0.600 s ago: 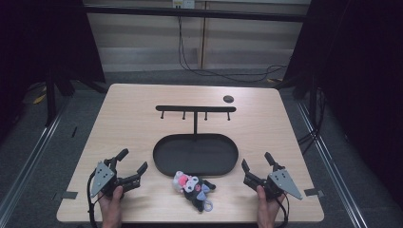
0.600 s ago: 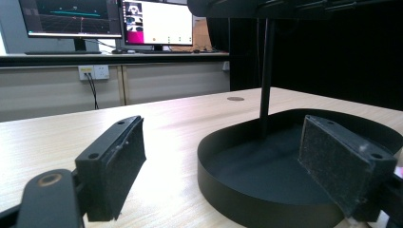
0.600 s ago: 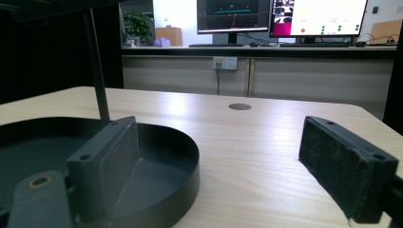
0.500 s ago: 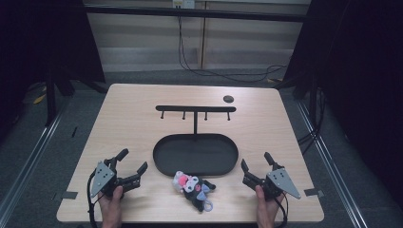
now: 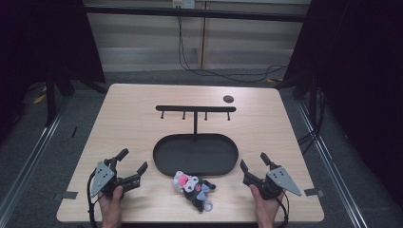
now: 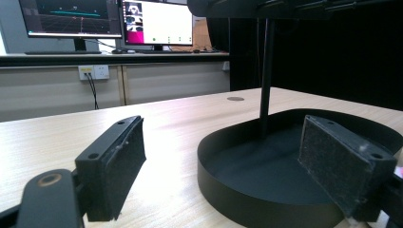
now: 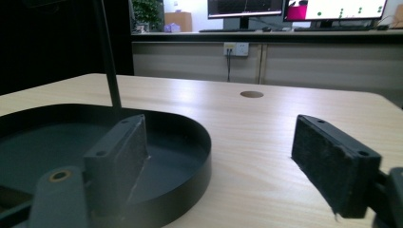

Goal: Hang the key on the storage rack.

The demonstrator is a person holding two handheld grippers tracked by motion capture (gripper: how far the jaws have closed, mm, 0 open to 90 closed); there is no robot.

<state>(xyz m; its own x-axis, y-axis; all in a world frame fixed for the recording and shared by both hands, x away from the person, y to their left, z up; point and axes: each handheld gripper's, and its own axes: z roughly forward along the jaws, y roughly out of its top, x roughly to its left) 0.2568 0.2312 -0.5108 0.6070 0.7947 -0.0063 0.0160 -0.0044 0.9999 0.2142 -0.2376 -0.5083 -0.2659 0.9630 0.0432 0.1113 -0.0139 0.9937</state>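
Note:
A small plush toy (image 5: 192,185), black with pink and white and a lilac ring, lies on the wooden table just in front of a black oval tray (image 5: 155,156). A T-shaped hanger bar (image 5: 195,109) with several pegs rises from the tray's far side. My left gripper (image 5: 134,160) rests near the front left, open and empty, with the tray's rim (image 6: 223,199) ahead of its jaws. My right gripper (image 5: 253,160) sits at the front right, also open with nothing between its pads, and the tray (image 7: 195,142) lies to its left.
A small dark round disc (image 5: 228,99) sits on the table's far right part. Tape marks (image 5: 69,194) lie at the front corners. Bare tabletop (image 5: 128,118) stretches behind the left gripper. Monitors (image 6: 142,21) stand on a counter beyond the table.

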